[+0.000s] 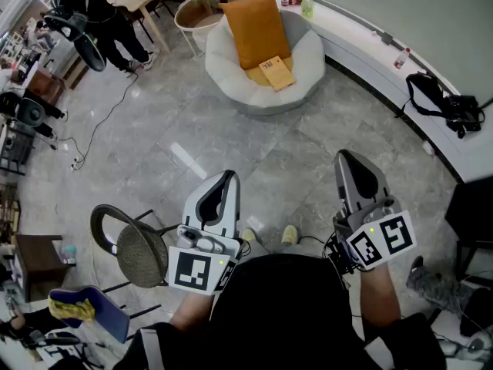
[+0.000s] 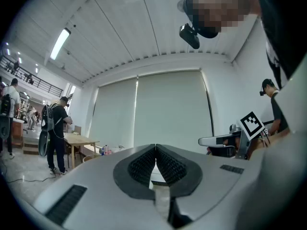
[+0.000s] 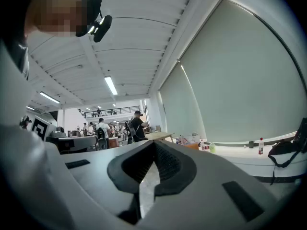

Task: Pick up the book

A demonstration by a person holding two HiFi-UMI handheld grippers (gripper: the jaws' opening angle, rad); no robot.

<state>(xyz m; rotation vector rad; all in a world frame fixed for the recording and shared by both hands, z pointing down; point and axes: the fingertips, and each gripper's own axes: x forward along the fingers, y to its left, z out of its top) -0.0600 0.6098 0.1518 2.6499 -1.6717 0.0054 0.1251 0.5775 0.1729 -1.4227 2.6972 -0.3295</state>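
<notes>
Left gripper (image 1: 228,178) and right gripper (image 1: 344,158) both pinched shut on nothing, book (image 1: 276,73) lying flat on the white armchair (image 1: 308,60) well ahead; it looks thin, light and stiffish, so I'd grab its near edge.

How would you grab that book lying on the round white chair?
Probably by its near edge, coming from the open front: the book lies flat on the seat of the white chair, with the orange cushion propped behind it and the padded rim at both sides.

Orange cushion (image 1: 256,29) on wht chair (image 1: 231,83) (round)
</notes>
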